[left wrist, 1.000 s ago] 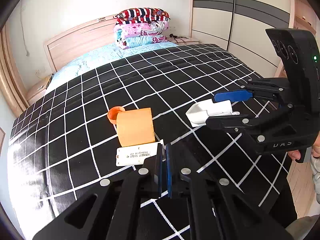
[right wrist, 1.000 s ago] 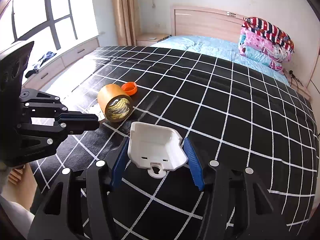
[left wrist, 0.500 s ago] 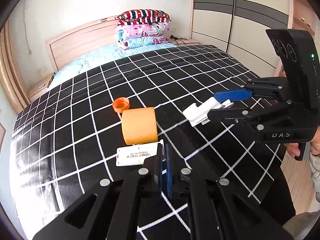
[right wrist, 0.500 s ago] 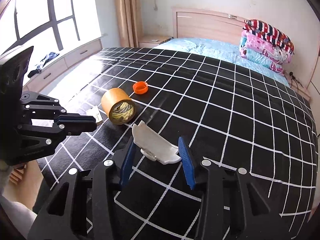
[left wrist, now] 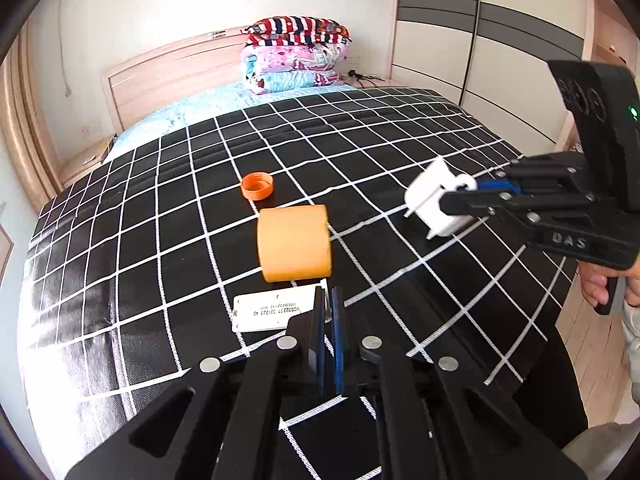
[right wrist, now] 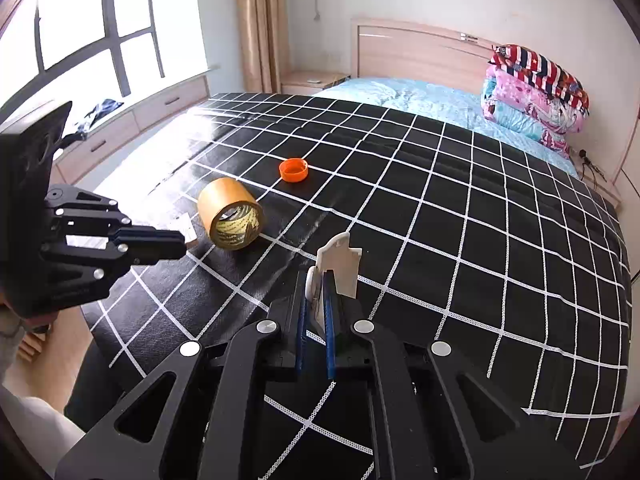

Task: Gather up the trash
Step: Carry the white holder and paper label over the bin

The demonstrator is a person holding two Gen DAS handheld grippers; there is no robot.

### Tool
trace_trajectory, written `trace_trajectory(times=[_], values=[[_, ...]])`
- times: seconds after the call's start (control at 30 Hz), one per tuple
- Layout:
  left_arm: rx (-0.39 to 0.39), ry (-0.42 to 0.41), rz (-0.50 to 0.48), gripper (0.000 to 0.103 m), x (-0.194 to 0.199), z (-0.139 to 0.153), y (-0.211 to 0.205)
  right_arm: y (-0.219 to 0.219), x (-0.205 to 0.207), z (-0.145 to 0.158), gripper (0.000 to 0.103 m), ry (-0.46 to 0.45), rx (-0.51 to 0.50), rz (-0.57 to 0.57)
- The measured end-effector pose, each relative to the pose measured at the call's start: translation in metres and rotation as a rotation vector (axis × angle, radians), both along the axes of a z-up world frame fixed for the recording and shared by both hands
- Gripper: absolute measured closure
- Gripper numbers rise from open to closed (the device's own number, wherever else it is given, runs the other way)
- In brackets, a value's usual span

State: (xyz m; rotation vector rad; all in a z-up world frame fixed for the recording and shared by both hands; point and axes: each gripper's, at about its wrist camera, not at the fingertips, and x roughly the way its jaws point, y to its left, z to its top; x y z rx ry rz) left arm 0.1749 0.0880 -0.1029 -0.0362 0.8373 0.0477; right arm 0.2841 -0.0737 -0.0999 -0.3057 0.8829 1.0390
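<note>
My right gripper (right wrist: 314, 296) is shut on a white plastic tray piece (right wrist: 338, 266) and holds it on edge above the checked bed cover; it also shows in the left wrist view (left wrist: 434, 204). My left gripper (left wrist: 328, 308) is shut and empty, its tips at the right end of a white label card (left wrist: 268, 312). A roll of tan tape (left wrist: 294, 242) lies just beyond the card, with an orange bottle cap (left wrist: 257, 186) behind it. In the right wrist view the tape (right wrist: 230, 214) and cap (right wrist: 293, 169) lie left of centre, and the left gripper (right wrist: 182, 240) is at the far left.
The black cover with white grid lines (left wrist: 360, 140) spans the bed. Folded quilts (left wrist: 294, 54) are stacked at the headboard. A wardrobe (left wrist: 500, 40) stands to the right, window-side drawers (right wrist: 160, 108) to the left. The bed's near edge drops to a wooden floor (left wrist: 592, 340).
My right gripper has closed on the white tray piece, turned it from flat onto its edge and lifted it off the cover. My left gripper has stayed shut by the card.
</note>
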Motion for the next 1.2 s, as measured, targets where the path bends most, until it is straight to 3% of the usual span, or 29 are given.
trace_trajectory(times=[0.37, 0.6, 0.97, 1.2], values=[[-0.006, -0.014, 0.007, 0.1, -0.016, 0.007, 0.0, -0.005, -0.01, 0.009, 0.096, -0.008, 0.022, 0.003], [-0.04, -0.039, -0.025, 0.1, -0.048, 0.018, -0.013, -0.013, -0.036, 0.025, 0.096, -0.031, 0.04, 0.034], [-0.112, -0.065, -0.106, 0.1, -0.117, 0.028, -0.055, -0.036, -0.107, 0.043, 0.096, -0.026, 0.069, 0.105], [-0.173, -0.015, -0.164, 0.1, -0.14, 0.013, -0.085, -0.056, -0.155, 0.026, 0.096, 0.039, 0.045, 0.151]])
